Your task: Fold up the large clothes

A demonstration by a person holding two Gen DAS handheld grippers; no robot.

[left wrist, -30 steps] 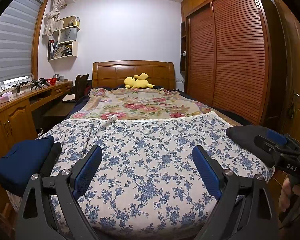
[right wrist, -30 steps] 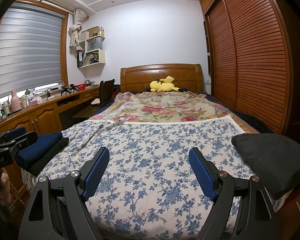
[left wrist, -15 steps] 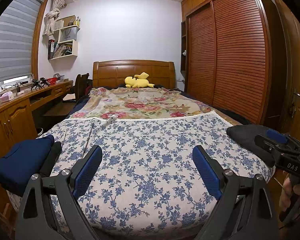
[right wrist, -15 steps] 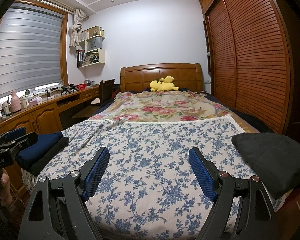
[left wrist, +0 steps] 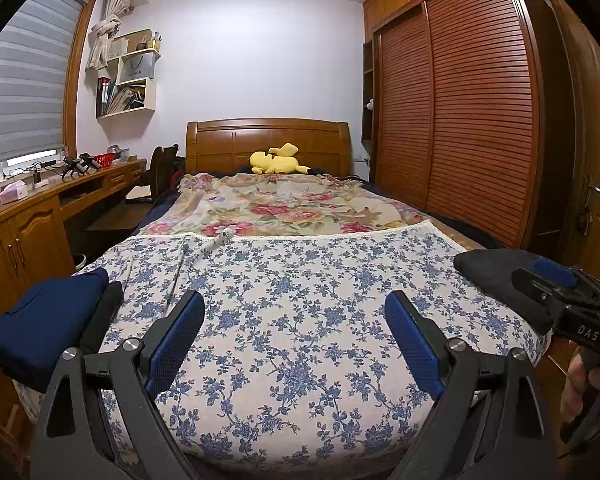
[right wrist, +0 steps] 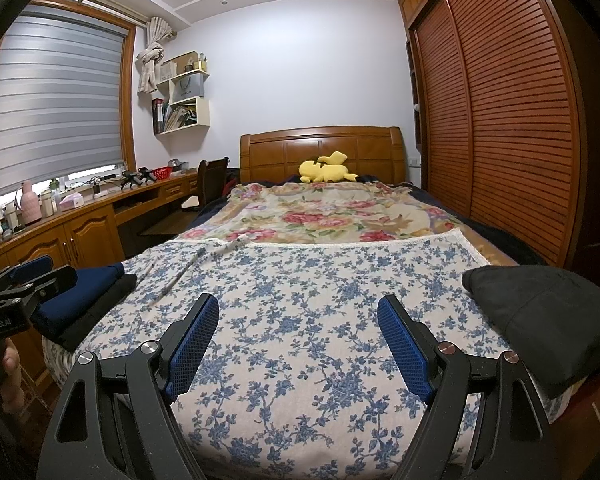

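Black garment [right wrist: 540,312] bunched at bed [right wrist: 300,360] right corner; soft, limp; grab edge. Both claws [left wrist: 292,332] [right wrist: 298,336] open, empty.

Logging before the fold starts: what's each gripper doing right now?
Left gripper: open, holding nothing.
Right gripper: open, holding nothing.

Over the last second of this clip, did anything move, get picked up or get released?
Nothing visibly changed. Both the left gripper and right gripper hang open and empty over the blue-flowered cloth; the navy folded garment and black garment lie untouched.
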